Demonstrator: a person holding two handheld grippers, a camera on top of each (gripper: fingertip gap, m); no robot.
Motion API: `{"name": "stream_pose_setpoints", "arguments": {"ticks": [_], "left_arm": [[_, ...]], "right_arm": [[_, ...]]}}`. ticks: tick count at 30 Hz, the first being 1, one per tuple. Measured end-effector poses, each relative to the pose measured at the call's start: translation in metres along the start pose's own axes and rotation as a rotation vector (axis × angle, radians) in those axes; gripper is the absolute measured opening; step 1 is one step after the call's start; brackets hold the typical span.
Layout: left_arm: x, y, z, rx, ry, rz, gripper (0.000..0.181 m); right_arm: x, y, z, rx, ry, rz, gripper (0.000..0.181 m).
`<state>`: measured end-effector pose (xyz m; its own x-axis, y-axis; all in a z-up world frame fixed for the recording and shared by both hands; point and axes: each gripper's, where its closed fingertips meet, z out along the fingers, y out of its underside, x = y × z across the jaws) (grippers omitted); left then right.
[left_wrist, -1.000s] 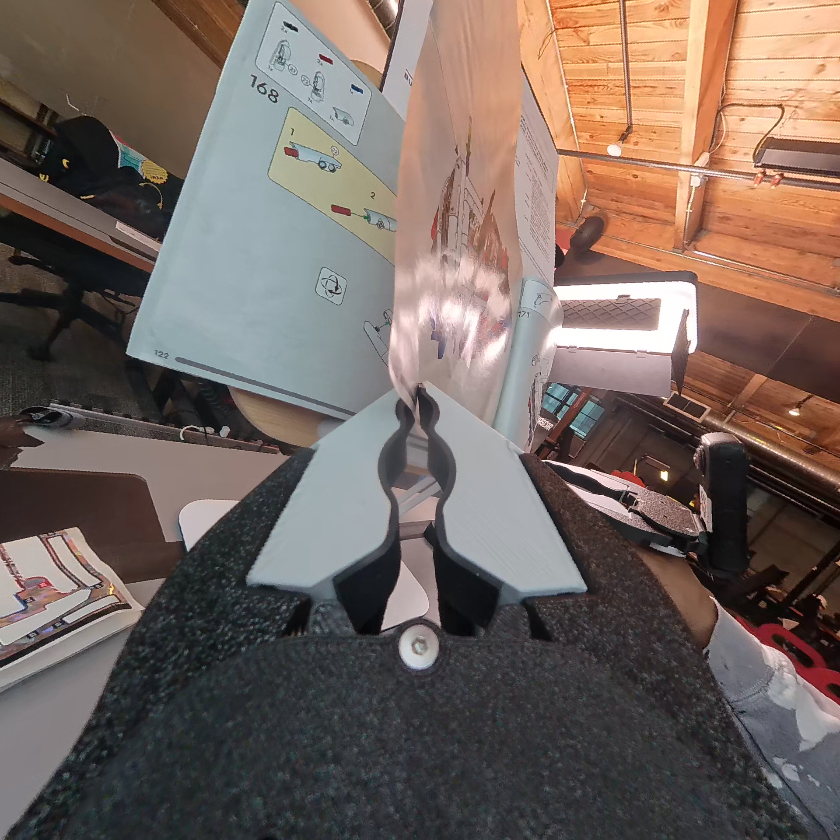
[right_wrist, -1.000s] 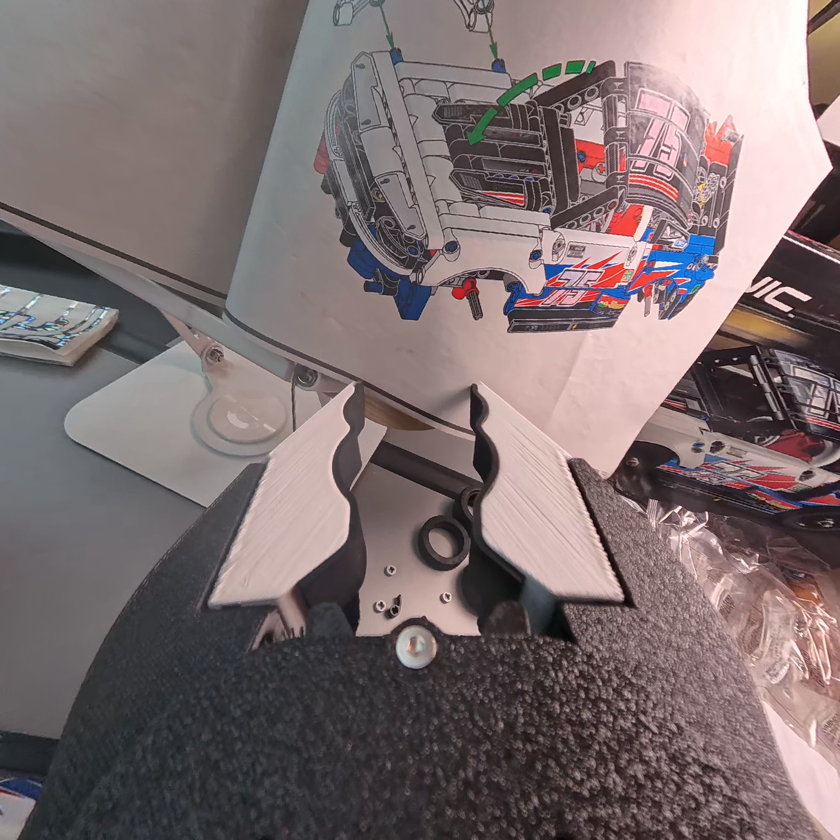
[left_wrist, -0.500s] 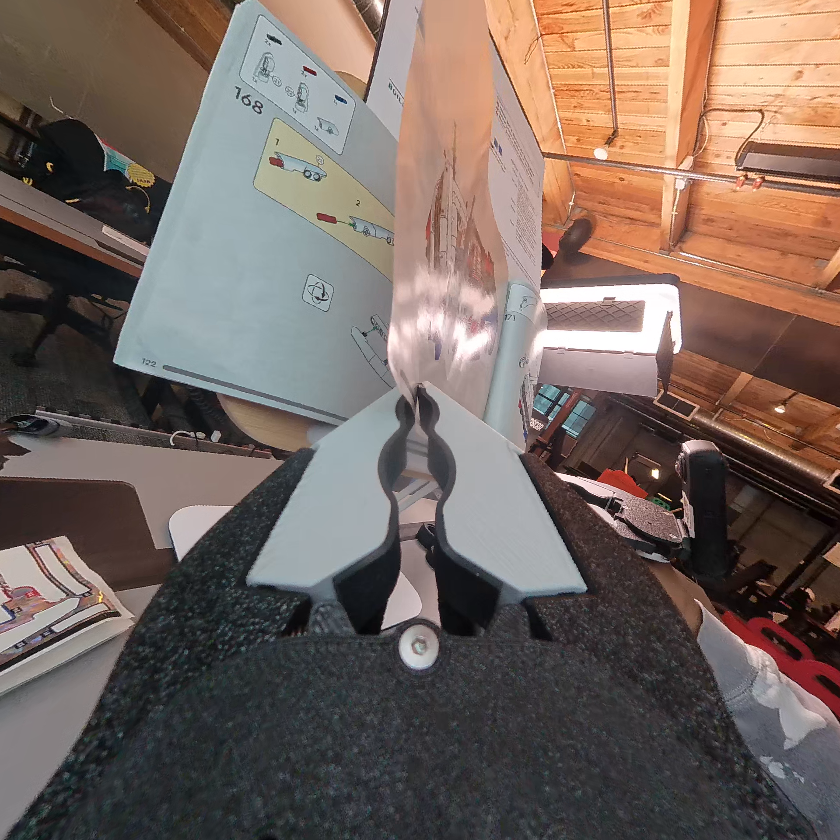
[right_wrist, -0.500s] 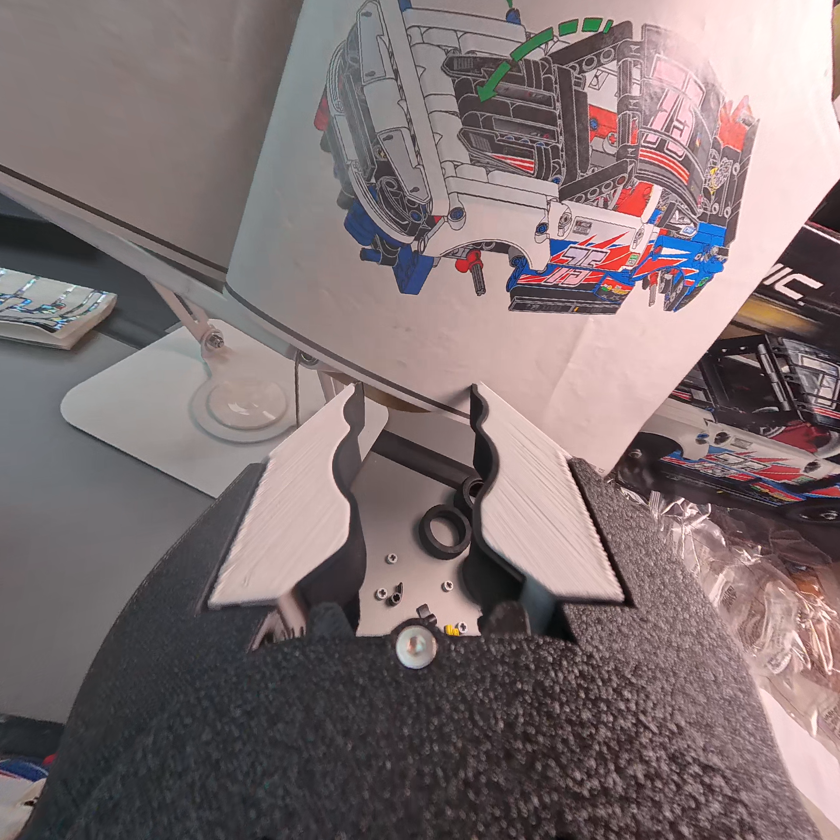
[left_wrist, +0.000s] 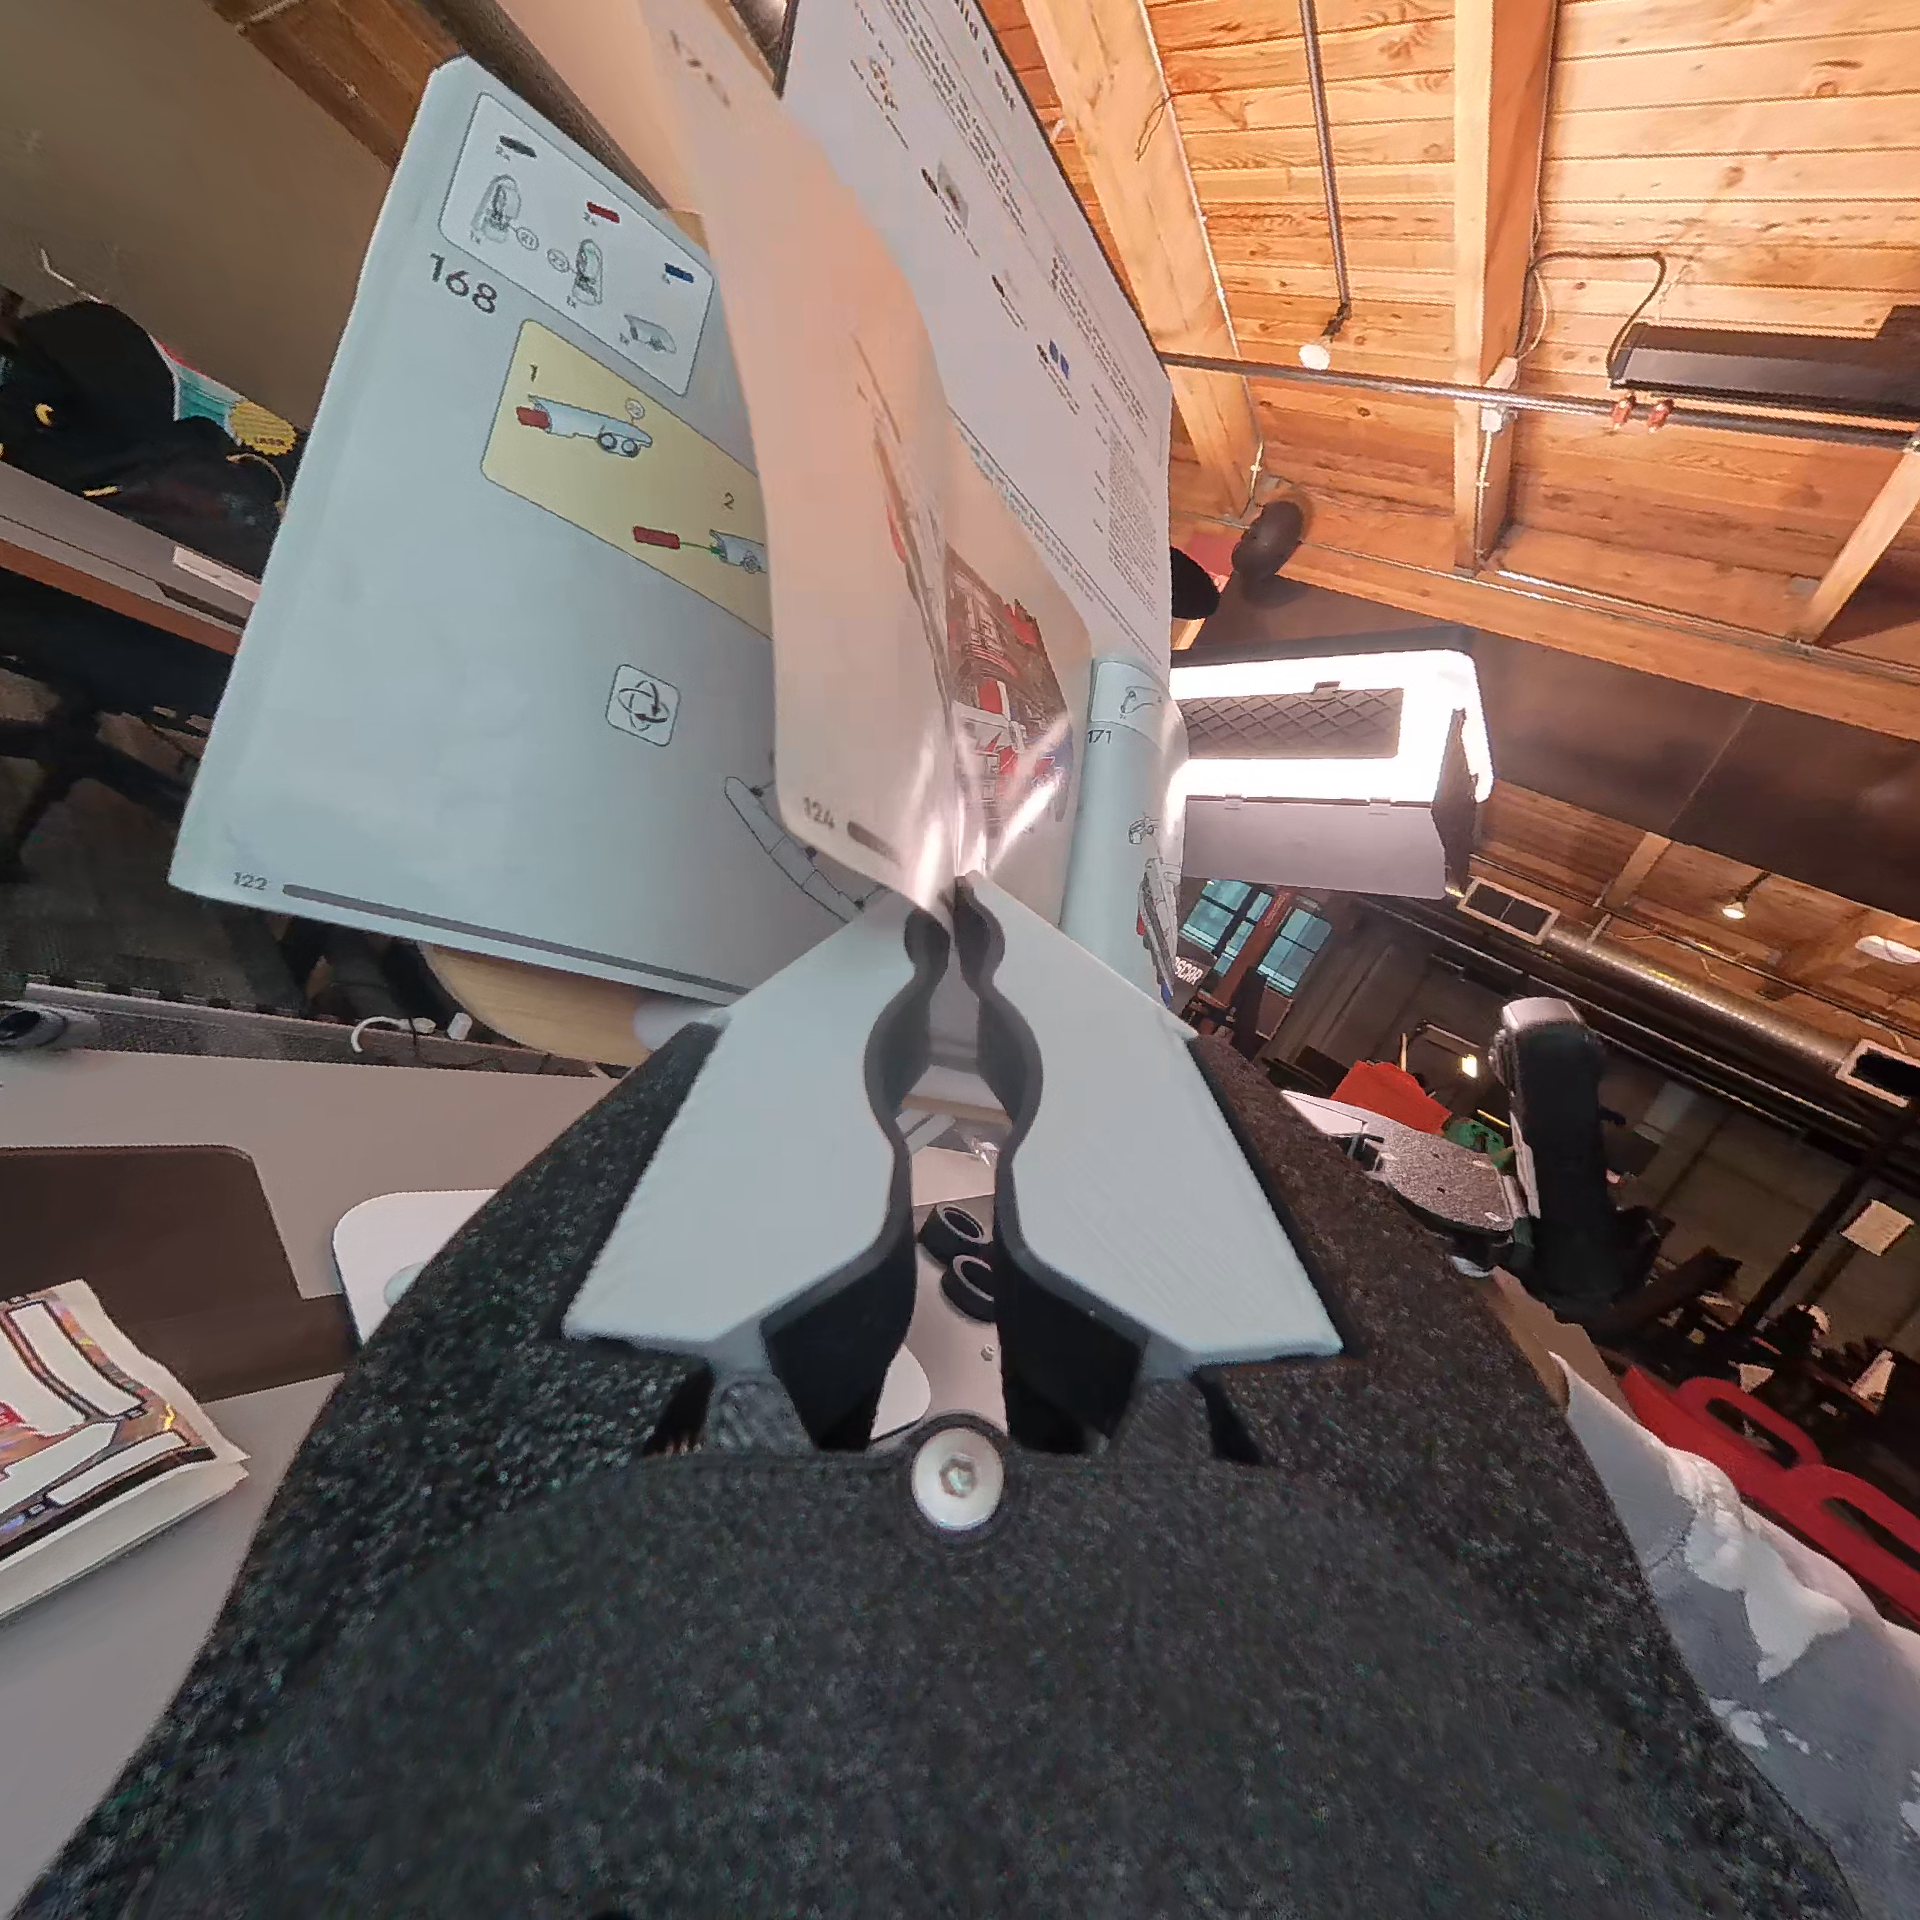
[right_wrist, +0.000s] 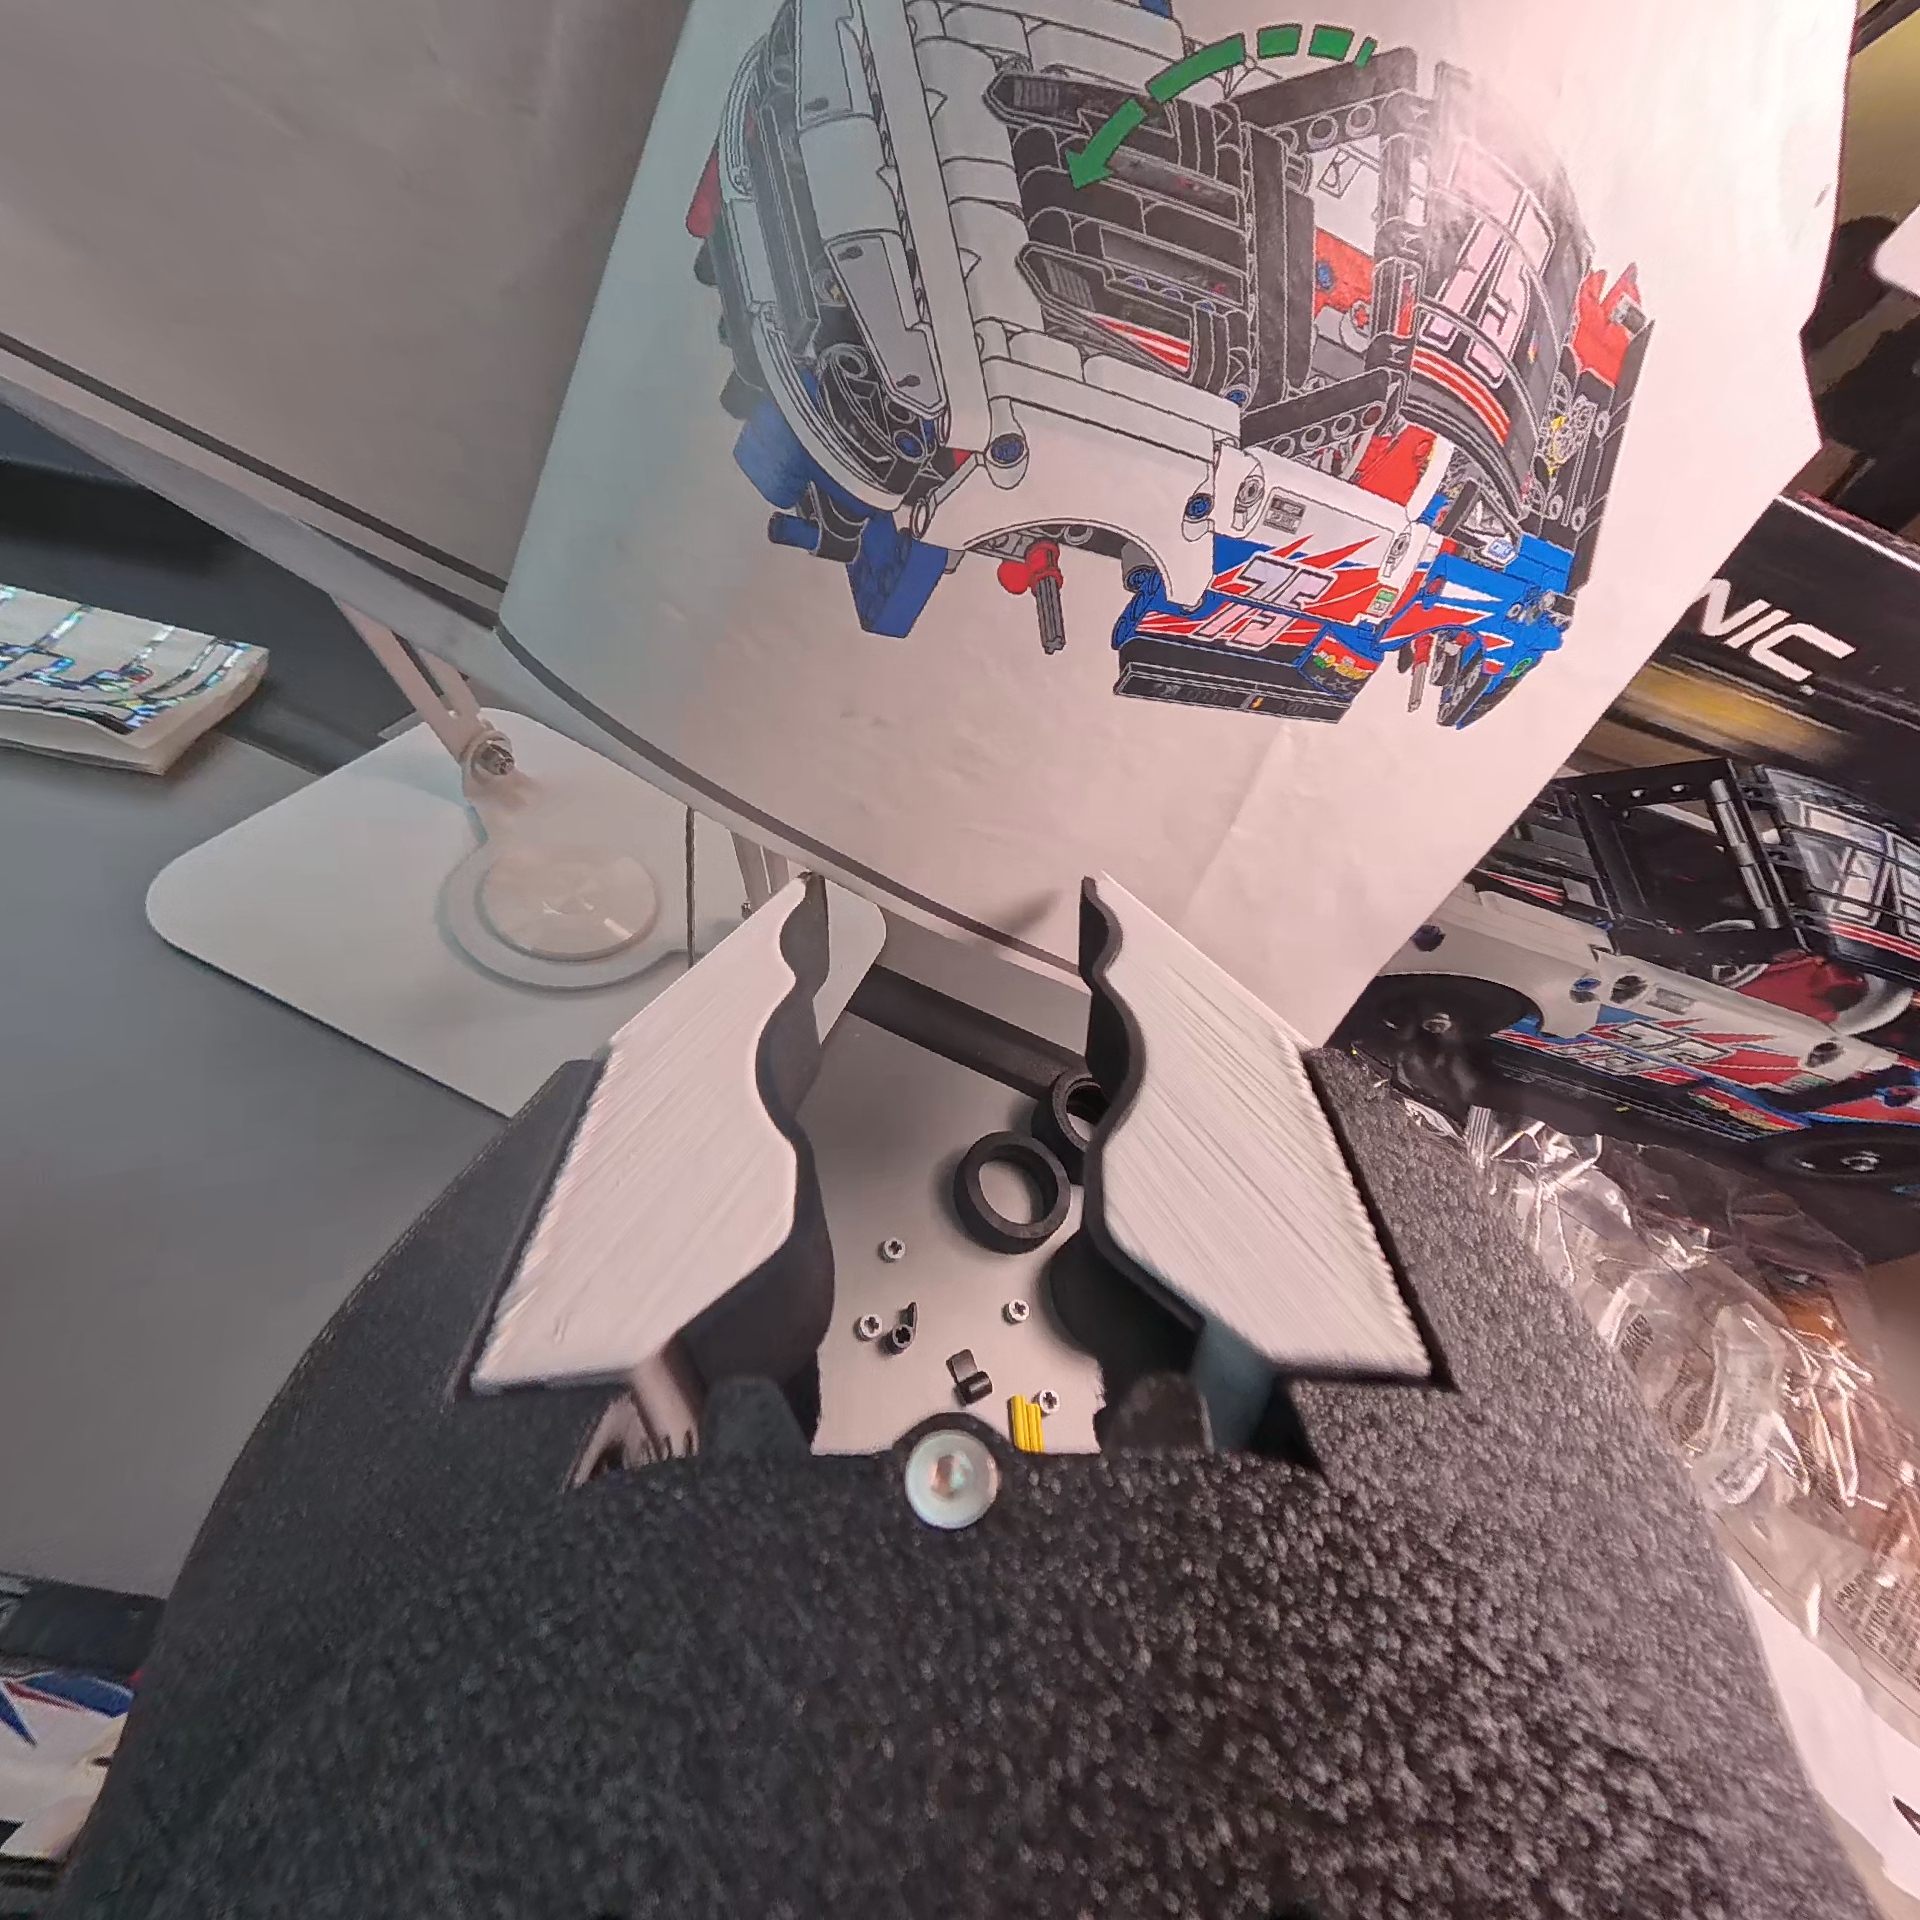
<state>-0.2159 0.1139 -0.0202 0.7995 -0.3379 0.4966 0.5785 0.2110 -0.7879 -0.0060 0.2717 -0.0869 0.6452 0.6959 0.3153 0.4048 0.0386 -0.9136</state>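
An instruction booklet (left_wrist: 468, 623) stands open on a white stand (right_wrist: 343, 935). My left gripper (left_wrist: 951, 891) is shut on the bottom edge of one loose page (left_wrist: 914, 540), which stands lifted and curved. In the right wrist view that page (right_wrist: 1039, 727) shows a drawing of a red, white and blue truck. My right gripper (right_wrist: 945, 904) is open and empty just below the page's lower edge. Two black tyres (right_wrist: 1008, 1195) and small loose parts (right_wrist: 971, 1387) lie on the stand's plate between its fingers.
A toy box with a truck picture (right_wrist: 1714, 987) and clear plastic bags (right_wrist: 1714, 1351) lie to the right. A sticker sheet (right_wrist: 114, 675) lies on the grey table at left, also in the left wrist view (left_wrist: 83, 1434). A lit panel lamp (left_wrist: 1330, 748) hangs beyond.
The held page has swung leftwards and opened out, so its face and page corner now show in the left wrist view. The right gripper has moved closer under the page.
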Motion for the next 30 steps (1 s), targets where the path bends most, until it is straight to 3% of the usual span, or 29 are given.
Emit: {"name": "stream_pose_setpoints", "arguments": {"ticks": [11,19,24,30], "left_arm": [[0.028,-0.004,0.002,0.004,0.080,0.041,0.000],[0.088,0.002,0.009,-0.018,0.225,0.112,0.000],[0.134,0.022,0.018,-0.065,0.327,0.175,0.000],[0.183,0.072,0.044,-0.182,0.448,0.233,0.000]], "right_arm": [[0.000,0.010,0.001,-0.005,-0.009,0.009,0.047],[0.004,0.014,-0.011,0.024,-0.032,0.009,0.048],[0.007,0.017,-0.030,0.057,-0.057,0.017,0.047],[0.015,0.020,-0.047,0.070,-0.058,0.023,0.048]]}}
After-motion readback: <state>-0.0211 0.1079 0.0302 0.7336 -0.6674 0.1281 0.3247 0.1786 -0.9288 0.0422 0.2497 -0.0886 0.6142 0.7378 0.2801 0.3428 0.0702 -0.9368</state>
